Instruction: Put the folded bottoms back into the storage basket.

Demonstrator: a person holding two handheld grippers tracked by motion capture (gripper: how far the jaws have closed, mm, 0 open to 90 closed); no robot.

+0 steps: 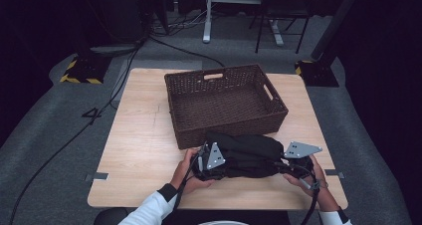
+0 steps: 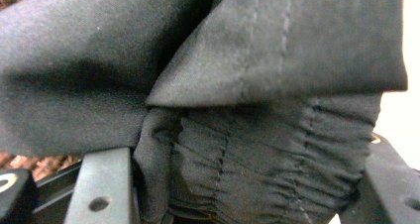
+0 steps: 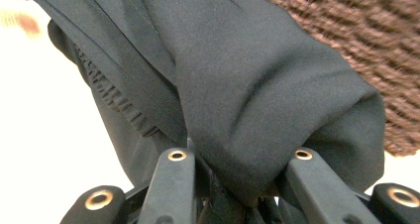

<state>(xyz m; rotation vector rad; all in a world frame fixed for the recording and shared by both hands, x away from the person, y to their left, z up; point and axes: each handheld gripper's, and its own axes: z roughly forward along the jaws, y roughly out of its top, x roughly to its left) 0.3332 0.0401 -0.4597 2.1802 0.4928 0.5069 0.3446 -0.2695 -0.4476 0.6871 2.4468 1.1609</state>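
Dark curtains and a grey carpeted floor surround a pale wooden table (image 1: 144,135), on which a brown wicker basket (image 1: 225,103) sits toward the far edge, its near wall just behind the work in hand. Close to the near edge, a folded black garment (image 1: 246,155) with a gathered elastic band hangs bunched between the two tools, its far side touching or almost touching the basket's near wall. The left gripper (image 1: 209,161) is clamped on the garment's left end: in the left gripper view the gathered waistband (image 2: 267,164) fills the gap between the jaws. The right gripper (image 1: 293,161) is clamped on the right end, and in the right gripper view a thick fold of the cloth (image 3: 257,105) is pinched between the jaws, with the wicker weave (image 3: 366,50) right behind. The step appears to be lifting the bundle over the near wall and setting it into the basket. To do it well, both hands should rise together and level, so the folds do not slide apart or sag in the middle. The bundle needs to clear the rim before it travels forward, since the cloth could catch on the weave. Both grips should hold until the garment rests flat on the basket floor, then let go together.
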